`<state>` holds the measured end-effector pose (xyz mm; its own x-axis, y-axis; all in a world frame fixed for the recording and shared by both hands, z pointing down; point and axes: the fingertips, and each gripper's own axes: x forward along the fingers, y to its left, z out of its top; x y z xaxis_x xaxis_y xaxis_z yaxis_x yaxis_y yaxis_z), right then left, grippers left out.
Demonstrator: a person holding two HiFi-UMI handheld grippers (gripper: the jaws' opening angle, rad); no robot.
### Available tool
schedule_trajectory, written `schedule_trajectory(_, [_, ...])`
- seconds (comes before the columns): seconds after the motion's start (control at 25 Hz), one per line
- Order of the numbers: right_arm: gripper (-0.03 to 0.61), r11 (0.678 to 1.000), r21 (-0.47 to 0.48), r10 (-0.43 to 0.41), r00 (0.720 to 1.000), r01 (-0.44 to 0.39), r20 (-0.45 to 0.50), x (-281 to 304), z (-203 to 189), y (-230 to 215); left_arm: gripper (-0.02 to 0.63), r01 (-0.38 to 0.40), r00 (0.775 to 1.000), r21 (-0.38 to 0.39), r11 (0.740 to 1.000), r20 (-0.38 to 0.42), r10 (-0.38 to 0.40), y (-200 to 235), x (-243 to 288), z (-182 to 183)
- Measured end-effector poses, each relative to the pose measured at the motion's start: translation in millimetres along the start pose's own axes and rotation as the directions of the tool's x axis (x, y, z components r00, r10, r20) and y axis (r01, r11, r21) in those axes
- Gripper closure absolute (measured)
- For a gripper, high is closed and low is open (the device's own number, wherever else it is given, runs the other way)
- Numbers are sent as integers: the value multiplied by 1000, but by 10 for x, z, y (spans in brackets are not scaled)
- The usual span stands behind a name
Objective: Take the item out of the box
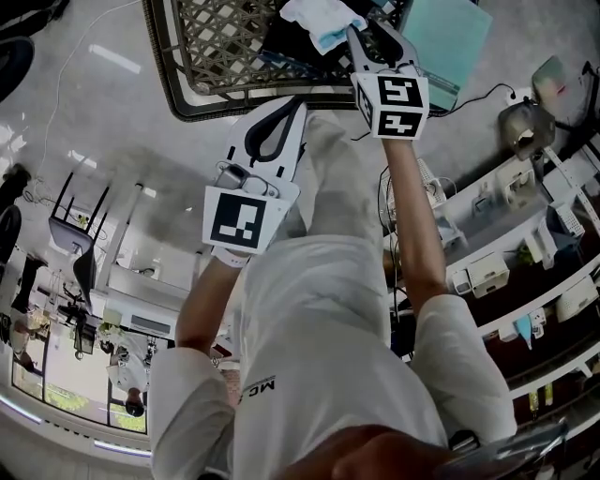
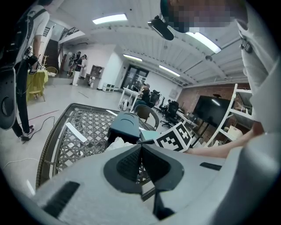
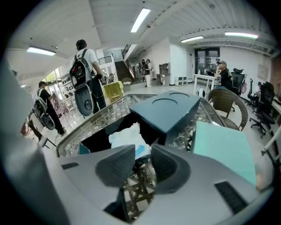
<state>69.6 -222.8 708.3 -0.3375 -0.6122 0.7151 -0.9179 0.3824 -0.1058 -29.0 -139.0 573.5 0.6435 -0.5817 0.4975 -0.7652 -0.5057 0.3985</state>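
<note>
A dark box (image 3: 103, 136) stands open on the lattice table (image 1: 202, 56). Its lid (image 3: 169, 107) is propped at the box's far side. A crumpled white item (image 3: 127, 136) with a blue patch lies inside. My right gripper (image 3: 142, 156) is open with a narrow gap, hovering at the near edge of the item (image 1: 319, 21) and holding nothing. My left gripper (image 2: 140, 147) is shut and empty. It hangs back from the box (image 2: 127, 125), short of the table's near rim in the head view. The right gripper's marker cube (image 2: 175, 137) shows beside the box.
A teal sheet (image 3: 224, 147) lies on the table right of the box. Shelving with devices (image 1: 525, 244) runs along my right. A wicker chair (image 3: 228, 103) stands behind the table. A person with a backpack (image 3: 85, 66) stands beyond the table's far left.
</note>
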Motion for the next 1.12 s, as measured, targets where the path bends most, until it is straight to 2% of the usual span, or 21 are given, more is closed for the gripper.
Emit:
schedule_trajectory(0.24, [554, 996, -82, -46, 999, 46, -1, -10, 92, 73, 589, -12, 1000, -3, 1000, 5, 12, 36, -79, -1])
schedule_trajectory(0.64, [561, 994, -95, -55, 998, 58, 35, -92, 159, 79, 589, -24, 999, 27, 999, 28, 24, 76, -198, 112])
schedule_trajectory(0.84, [563, 995, -79, -51, 997, 55, 62, -290, 311, 123, 589, -29, 998, 33, 999, 59, 27, 80, -308, 277])
schedule_trajectory(1.12, [563, 993, -116, -23, 995, 34, 97, -582, 512, 261, 589, -34, 995, 55, 998, 91, 29, 58, -482, 393])
